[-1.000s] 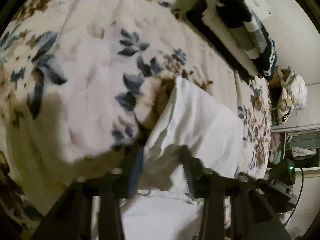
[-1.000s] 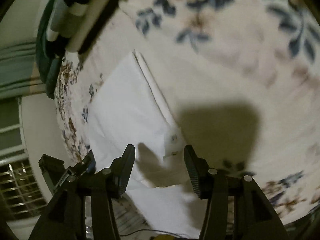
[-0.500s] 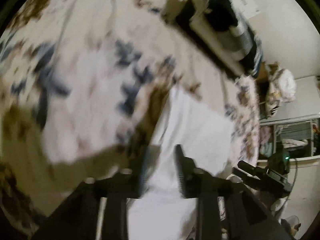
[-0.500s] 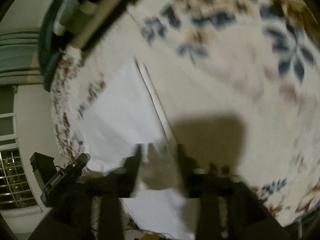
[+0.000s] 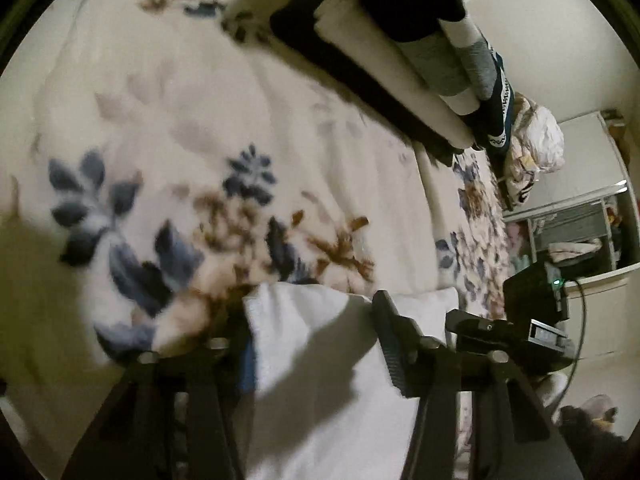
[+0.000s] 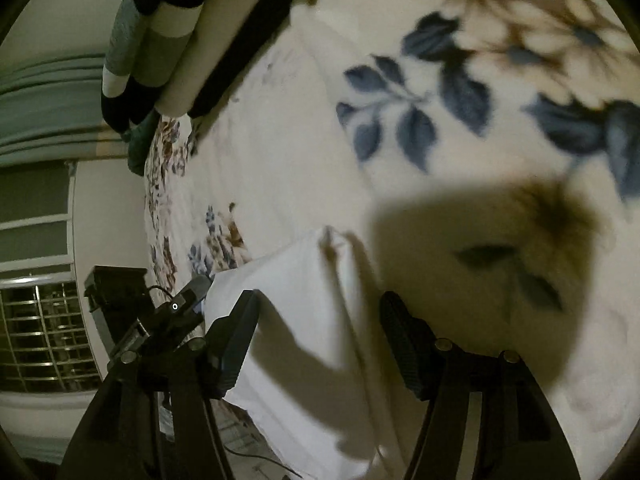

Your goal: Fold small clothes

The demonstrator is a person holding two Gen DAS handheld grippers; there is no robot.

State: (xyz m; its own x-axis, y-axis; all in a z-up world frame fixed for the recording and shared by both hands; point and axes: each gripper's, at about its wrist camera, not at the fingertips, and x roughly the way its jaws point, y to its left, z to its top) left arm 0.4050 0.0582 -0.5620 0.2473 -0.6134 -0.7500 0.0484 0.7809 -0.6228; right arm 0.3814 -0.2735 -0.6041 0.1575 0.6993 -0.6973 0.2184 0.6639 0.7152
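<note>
A white folded garment (image 5: 320, 392) lies flat on the floral blanket (image 5: 180, 120), at the bottom of the left wrist view. My left gripper (image 5: 316, 340) hangs over its far edge. The jaws are closing, with the cloth between the fingers and the pads off it. In the right wrist view the same garment (image 6: 296, 280) runs under my right gripper (image 6: 320, 328). Its jaws are closing too, astride the garment's long folded edge without pinching it. Each view shows the other gripper's black body at the garment's far side.
A stack of folded clothes (image 5: 420, 40) lies at the blanket's far edge, dark, cream and grey, and also tops the right wrist view (image 6: 160, 40). A white bundle (image 5: 536, 148) and shelves stand beyond the bed. A curtain (image 6: 48, 100) and a window grille (image 6: 40, 340) are at the left.
The raised white fold at the left fingers now lies flat and free. Both grippers have slid over the bed, so the garment sits lower in both views and the clothes stack looks nearer.
</note>
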